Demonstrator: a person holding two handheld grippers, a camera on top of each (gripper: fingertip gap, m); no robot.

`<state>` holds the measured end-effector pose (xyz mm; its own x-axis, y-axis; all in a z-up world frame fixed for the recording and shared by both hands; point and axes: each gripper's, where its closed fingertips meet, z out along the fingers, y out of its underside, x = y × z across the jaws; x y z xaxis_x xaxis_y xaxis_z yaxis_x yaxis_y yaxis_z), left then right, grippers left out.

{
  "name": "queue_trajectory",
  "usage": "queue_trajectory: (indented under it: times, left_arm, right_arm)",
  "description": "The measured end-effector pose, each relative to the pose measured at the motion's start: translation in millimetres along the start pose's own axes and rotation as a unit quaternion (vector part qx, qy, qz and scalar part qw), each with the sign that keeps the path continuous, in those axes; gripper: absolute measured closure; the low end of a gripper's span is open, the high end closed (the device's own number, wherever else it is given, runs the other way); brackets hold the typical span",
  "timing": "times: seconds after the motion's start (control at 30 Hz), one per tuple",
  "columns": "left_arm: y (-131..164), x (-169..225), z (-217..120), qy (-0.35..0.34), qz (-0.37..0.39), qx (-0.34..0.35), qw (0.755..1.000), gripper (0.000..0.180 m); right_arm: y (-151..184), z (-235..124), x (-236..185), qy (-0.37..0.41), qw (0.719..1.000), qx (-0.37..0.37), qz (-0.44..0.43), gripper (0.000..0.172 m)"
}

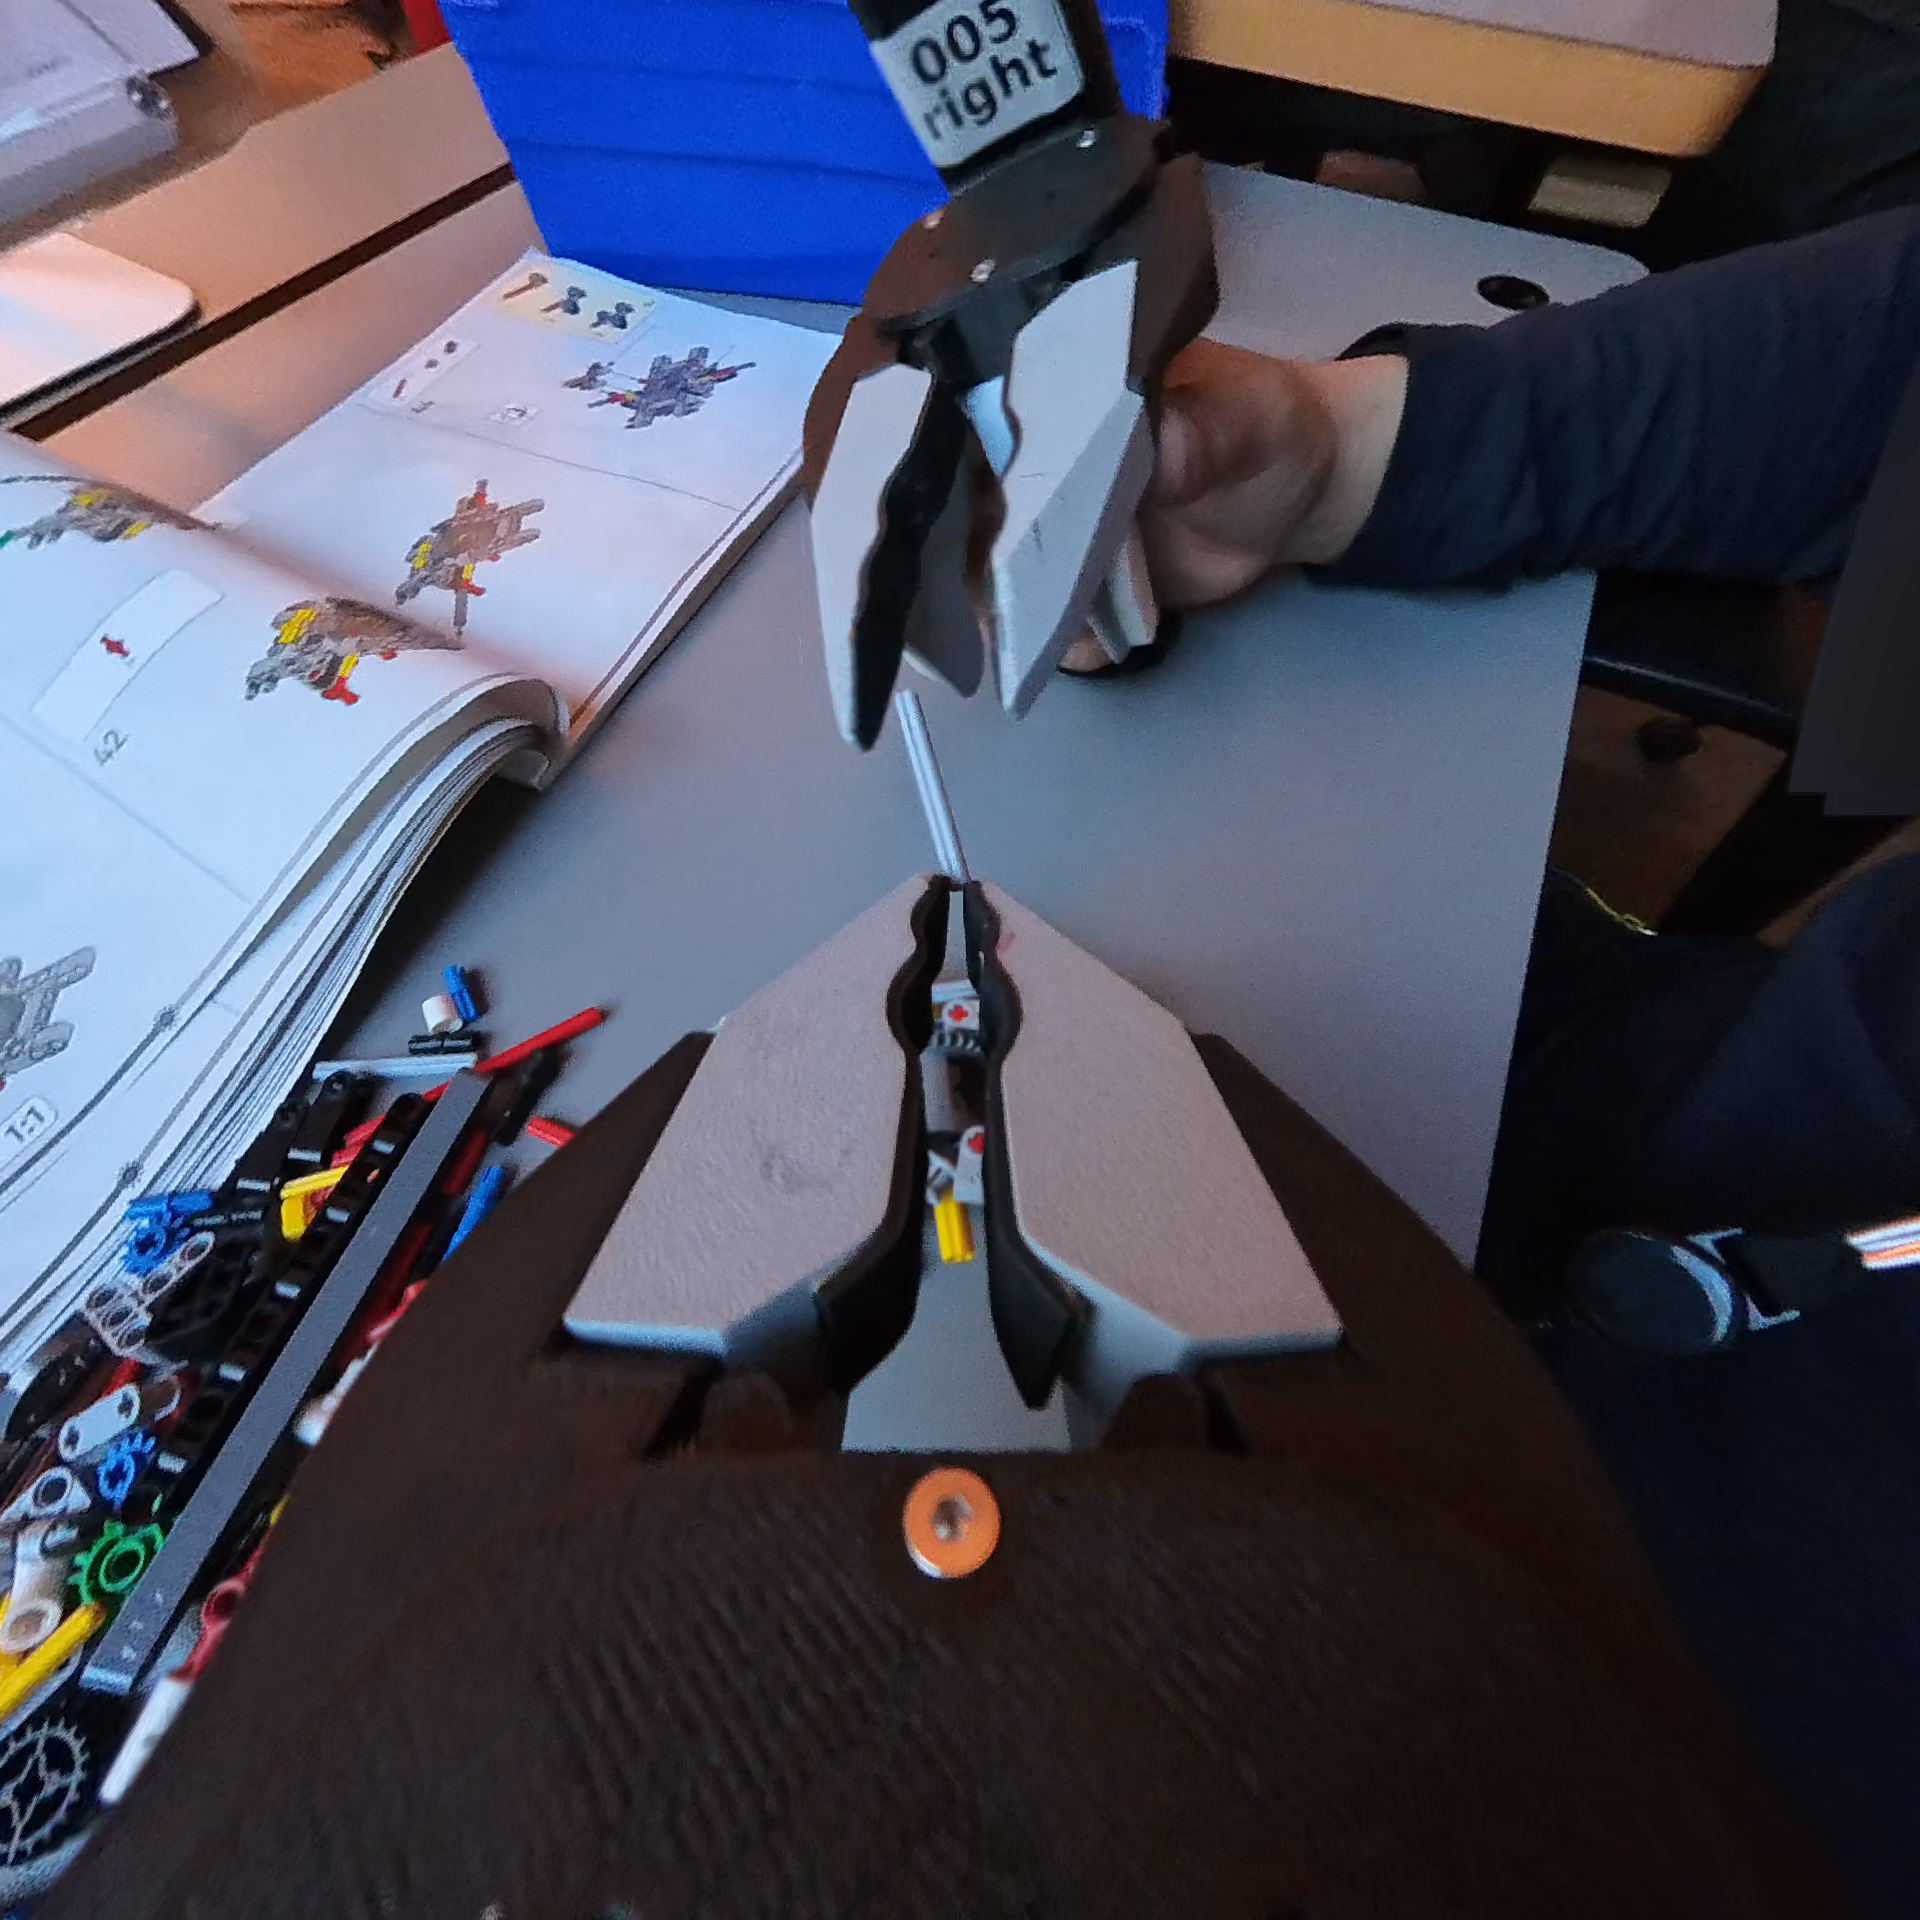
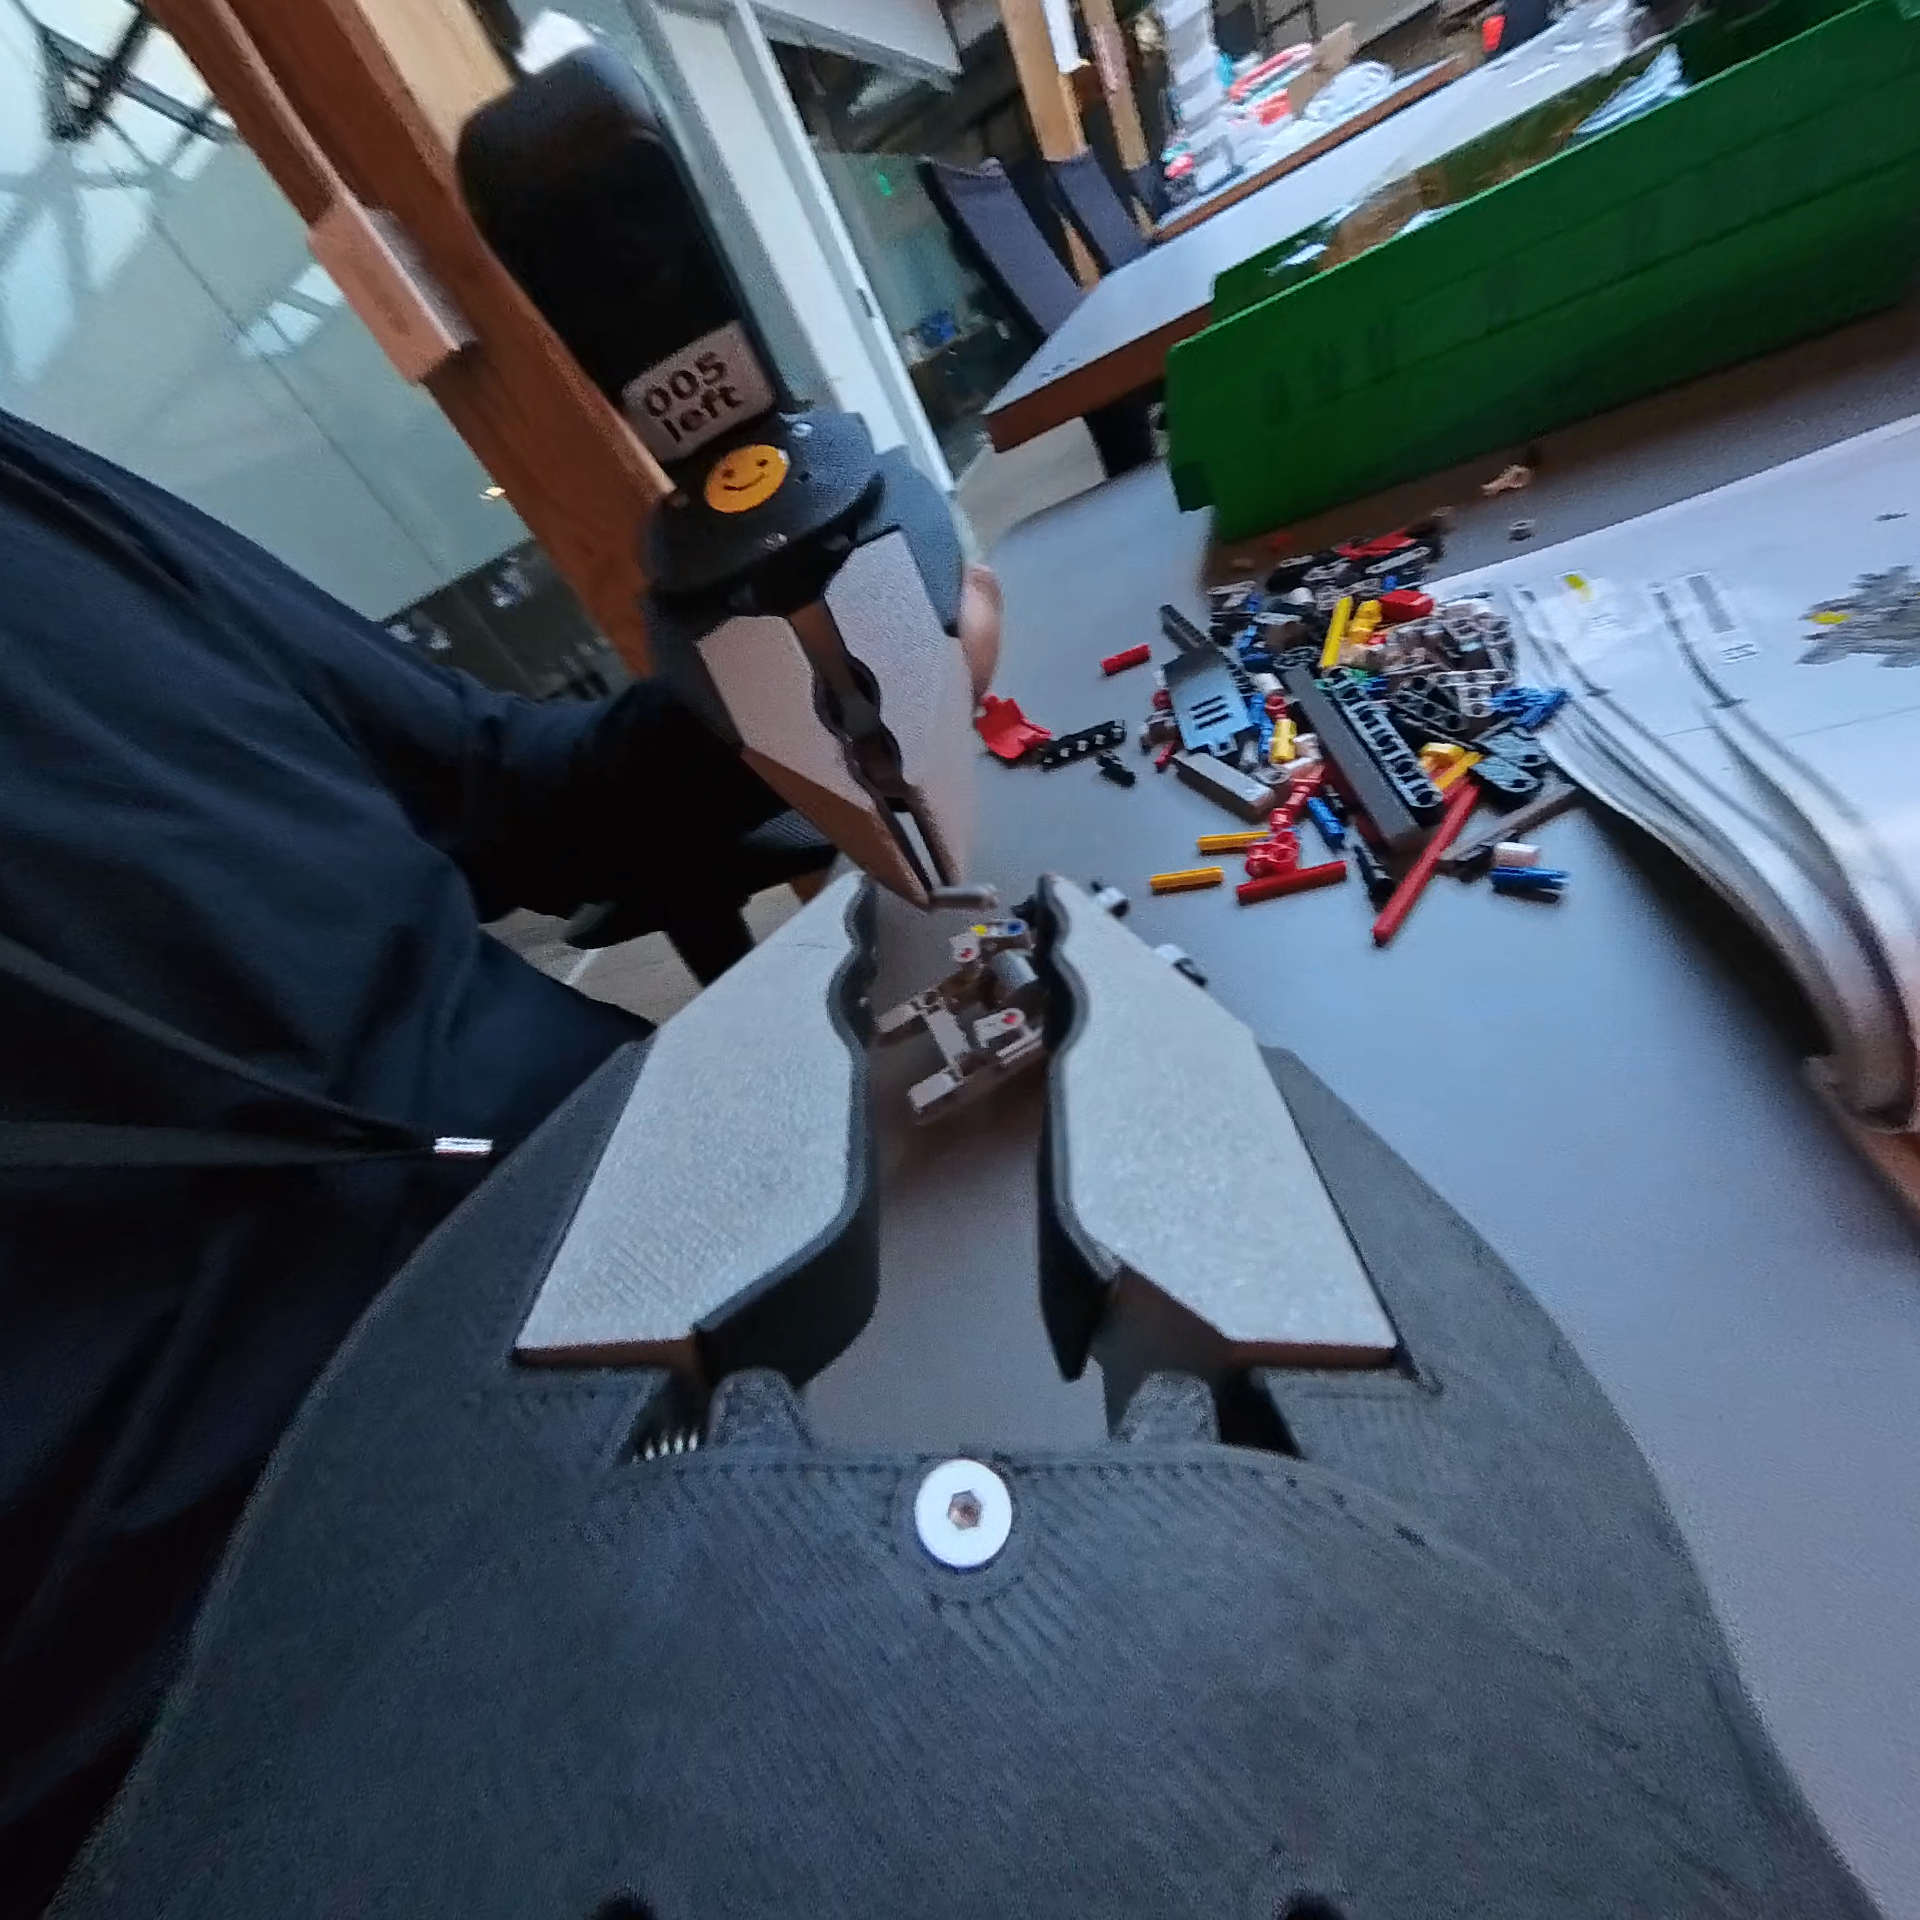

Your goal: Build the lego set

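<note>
Two handheld grippers over one grey table [image 1: 1299, 748]. The left gripper [image 1: 954, 885] has its jaws clenched on one thin light-grey axle [image 1: 932, 784]; the rod sticks out past the tips toward the other tool, both pads pressed on its near end. In the right wrist view the same axle [image 2: 961, 896] shows as a short grey stub at the left gripper's tips.

The right gripper [image 2: 951, 891] has its jaws released, with a clear gap between its two fingers. The axle's free end comes up beside the inner face of one finger [image 1: 871, 623]; I cannot tell whether they touch. One hand [image 1: 1236, 488] in a dark sleeve grips its handle.

One small grey-and-brown brick assembly [image 2: 971, 1013] lies on the table below the right gripper's open fingers, with two red-cross pieces showing; whether it touches them, I cannot tell.

One open instruction booklet [image 1: 312, 582] lies on the table. One loose pile of bricks [image 2: 1382, 727] sits against the booklet's edge: too many to count. One blue bin [image 1: 675, 135] stands beyond the booklet, one green bin [image 2: 1558, 301] at the table's far end.
</note>
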<state>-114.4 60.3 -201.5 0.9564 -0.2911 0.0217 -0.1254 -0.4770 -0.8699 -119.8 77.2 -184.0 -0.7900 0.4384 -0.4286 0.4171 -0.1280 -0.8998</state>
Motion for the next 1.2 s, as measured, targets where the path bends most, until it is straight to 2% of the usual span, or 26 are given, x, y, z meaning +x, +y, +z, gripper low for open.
queue_trajectory:
  times: [0.13, 0.17, 0.3, 0.57, 0.8, 0.87, 0.93, 1.0, 1.1, 1.2]
  left_arm:
    - [3, 3, 5, -0.005, 0.020, -0.018, 1.000, 0.180]
    - [4, 2, 5, -0.011, 0.026, -0.022, 0.999, 0.180]
    - [7, 0, 5, -0.017, 0.023, -0.034, 0.999, 0.180]
    - [17, 5, 14, -0.008, 0.003, -0.064, 0.998, 0.180]
    - [28, -1, 9, -0.019, -0.035, -0.092, 0.995, 0.156]
    - [36, 0, 4, -0.018, -0.048, -0.117, 0.992, 0.153]
    - [47, 0, 2, -0.029, -0.040, -0.150, 0.987, 0.154]
    - [59, -1, 3, -0.046, -0.022, -0.189, 0.981, 0.163]
    - [63, -4, 4, -0.067, 0.002, -0.203, 0.977, 0.172]
    - [63, -5, 4, -0.061, -0.001, -0.204, 0.977, 0.173]
  right_arm:
    - [1, 1, -17, -0.062, 0.998, 0.003, 0.020, 0.167]
    - [2, 1, -17, -0.065, 0.998, 0.000, 0.023, 0.167]
    - [3, 1, -10, -0.036, 0.999, -0.006, 0.012, 0.167]
    - [19, -2, -3, 0.004, 0.997, -0.071, -0.024, 0.171]
    - [32, -22, 29, 0.099, 0.987, -0.122, -0.032, 0.170]
    - [34, -26, 36, 0.119, 0.983, -0.134, -0.042, 0.168]
    - [36, -28, 41, 0.133, 0.980, -0.141, -0.044, 0.158]
    - [38, -29, 44, 0.142, 0.977, -0.151, -0.042, 0.148]
    - [39, -29, 45, 0.148, 0.975, -0.155, -0.052, 0.142]
    - [40, -26, 39, 0.141, 0.974, -0.160, -0.073, 0.138]
